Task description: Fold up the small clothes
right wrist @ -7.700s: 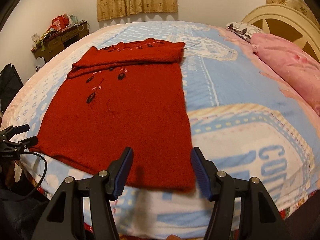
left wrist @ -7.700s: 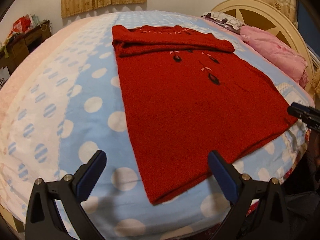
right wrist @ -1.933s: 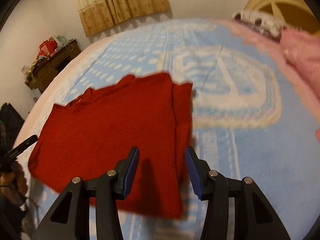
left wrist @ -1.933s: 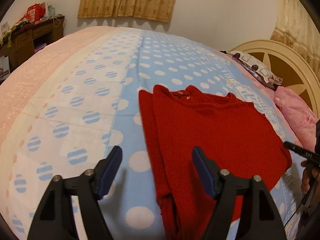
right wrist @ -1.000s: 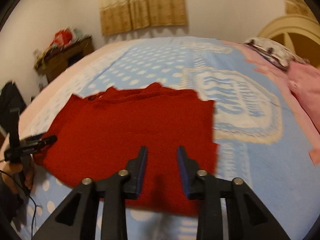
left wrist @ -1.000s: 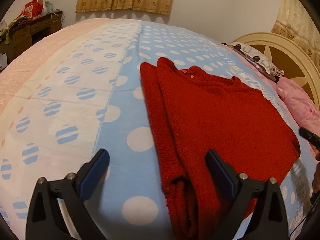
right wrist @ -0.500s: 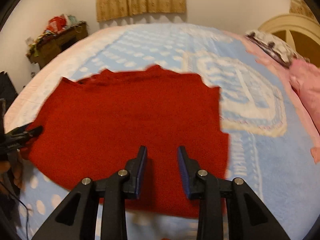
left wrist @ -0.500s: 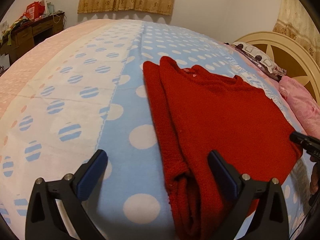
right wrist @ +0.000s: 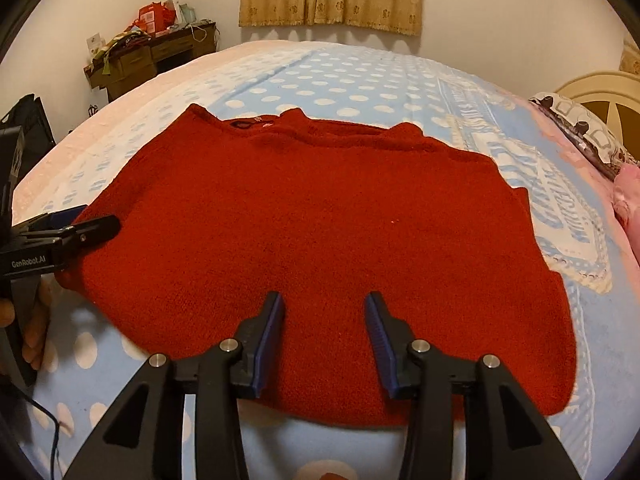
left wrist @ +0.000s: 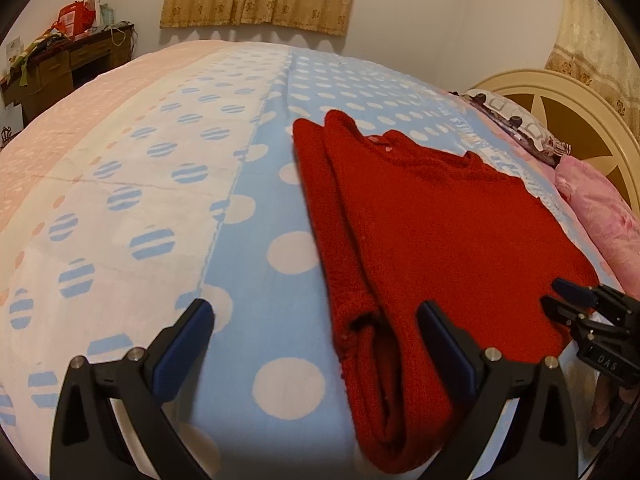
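A red sweater, folded in half, lies flat on the polka-dot bed cover. In the right wrist view my right gripper hovers over the sweater's near hem. Its jaws are opening, with knit showing in the gap and the pads not pressing on it. In the left wrist view the sweater has its doubled side edge running toward the camera. My left gripper stands wide open around the near end of that edge, with no pad touching it. Each view shows the other gripper at a sweater corner: the right gripper and the left gripper.
A pink pillow, a patterned pillow and a cream headboard line the bed's right side. A cluttered wooden desk stands by the far left wall. A person's hand holds the left tool at the bed's near edge.
My right gripper has come lower and closer over the sweater's near hem, and its jaws have widened. The left gripper has stayed where it was, wide open. The sweater lies still.
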